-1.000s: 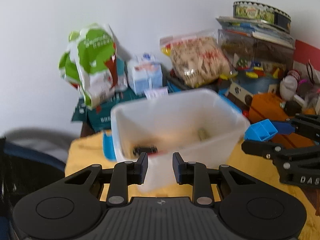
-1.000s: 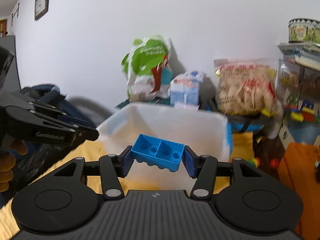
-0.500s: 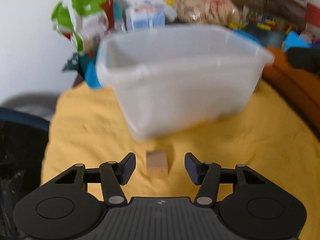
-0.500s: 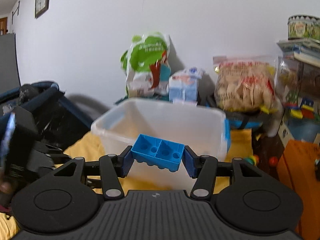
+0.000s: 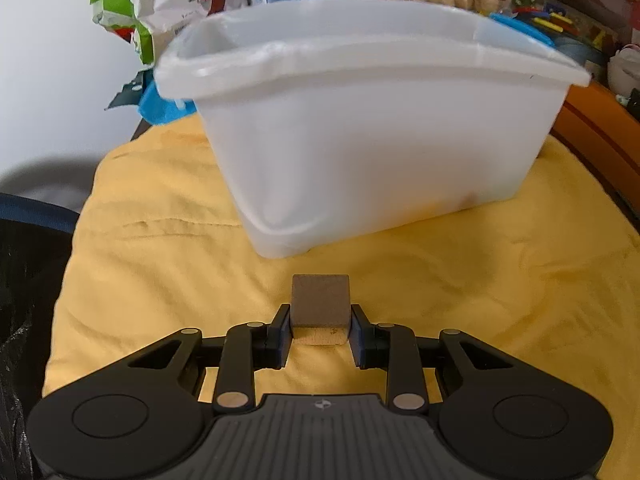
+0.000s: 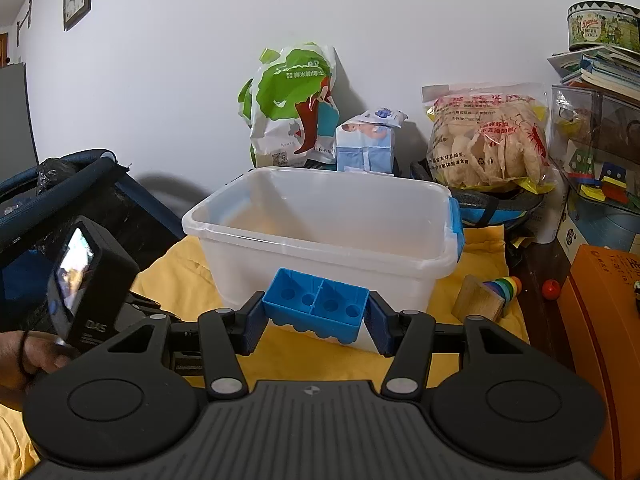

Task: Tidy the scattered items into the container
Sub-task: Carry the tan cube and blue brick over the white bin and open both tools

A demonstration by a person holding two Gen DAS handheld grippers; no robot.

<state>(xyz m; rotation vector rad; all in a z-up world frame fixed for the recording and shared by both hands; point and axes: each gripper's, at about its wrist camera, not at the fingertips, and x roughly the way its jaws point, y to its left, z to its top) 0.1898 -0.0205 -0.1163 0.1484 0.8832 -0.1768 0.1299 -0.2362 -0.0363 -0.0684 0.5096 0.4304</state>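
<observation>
A translucent white plastic container [image 5: 360, 128] stands on a yellow cloth [image 5: 160, 248]; it also shows in the right wrist view [image 6: 320, 240]. My left gripper [image 5: 320, 330] is low on the cloth in front of the container, shut on a small wooden cube [image 5: 319, 304]. My right gripper [image 6: 316, 320] is shut on a blue toy brick [image 6: 316, 310] and holds it in the air before the container's near wall. The left gripper's body [image 6: 92, 280] shows at the left of the right wrist view.
A wooden block [image 6: 478, 300], a rainbow stacking toy [image 6: 506, 286] and a small red ball [image 6: 551, 289] lie right of the container. Snack bags [image 6: 292, 108], a tissue pack [image 6: 368, 144] and boxes crowd the back. An orange box [image 6: 600, 340] stands at the right.
My left gripper came down from the container's rim to the cloth and closed on the wooden cube. My right gripper stayed nearly still with the blue brick.
</observation>
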